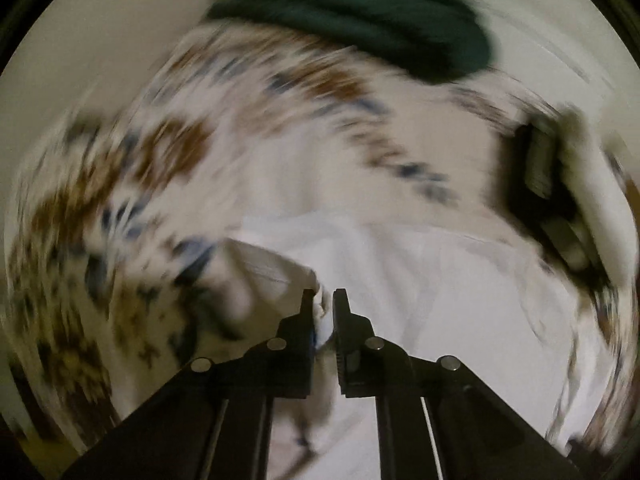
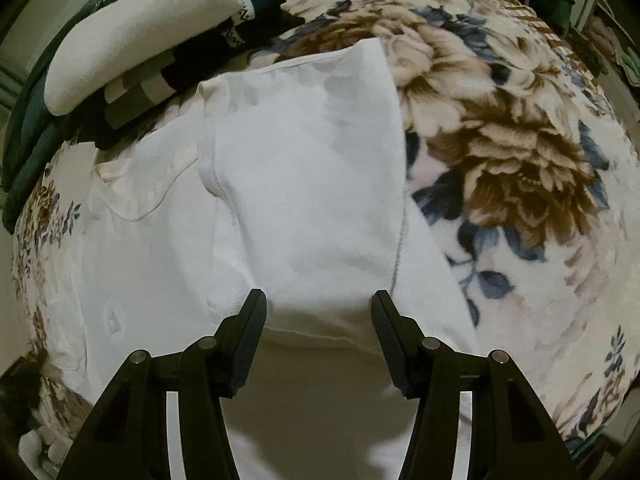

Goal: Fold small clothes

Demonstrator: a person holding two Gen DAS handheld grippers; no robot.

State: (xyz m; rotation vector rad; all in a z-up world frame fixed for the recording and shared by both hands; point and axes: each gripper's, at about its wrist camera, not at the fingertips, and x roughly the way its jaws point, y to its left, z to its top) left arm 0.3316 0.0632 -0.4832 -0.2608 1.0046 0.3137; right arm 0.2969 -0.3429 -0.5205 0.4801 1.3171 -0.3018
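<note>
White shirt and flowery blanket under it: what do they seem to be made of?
The white shirt looks like thin matte cotton knit: stitched seams, soft creases, faint shadows showing through. The blanket looks like plush fleece: its printed flowers have a fuzzy, slightly shiny nap. Both are guesses from looks.

The left wrist view is smeared by motion blur, so the floral blanket (image 1: 132, 160) around the white garment (image 1: 400, 280) shows only as brown and blue streaks, and the dark green cloth (image 1: 360, 12) beyond the garment has no readable edge or fold. To the right of the garment there, a dark striped shape (image 1: 548, 184) is too blurred to identify. In the right wrist view, the white garment (image 2: 304, 184) runs under the right gripper (image 2: 319, 312) and off the bottom edge, hiding its near end, while the pile of folded clothes (image 2: 132, 48) beyond the garment's upper left is cut off by the frame's rim.
</note>
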